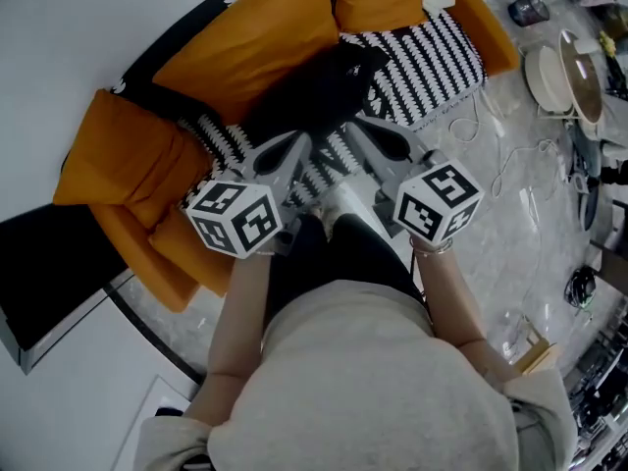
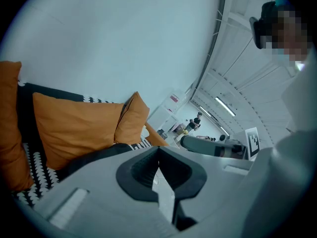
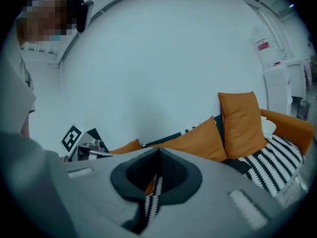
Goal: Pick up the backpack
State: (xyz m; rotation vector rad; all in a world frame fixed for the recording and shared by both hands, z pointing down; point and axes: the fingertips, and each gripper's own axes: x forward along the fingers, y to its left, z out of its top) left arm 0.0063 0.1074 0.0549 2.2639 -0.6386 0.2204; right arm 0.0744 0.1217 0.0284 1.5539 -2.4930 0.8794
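While the fingers of my left gripper [image 2: 158,151] and my right gripper [image 3: 158,153] are pressed together with nothing between them, both point at the black backpack [image 1: 316,88], which lies just ahead of their tips. Under the backpack is the sofa's striped cover [image 1: 437,52], and orange cushions [image 1: 257,45] stand right behind it. I judge this to be the approach, with no grasp made yet. Next I must part the fingers, reach the backpack's near edge or a strap, close on it and lift. I can make out no strap from here.
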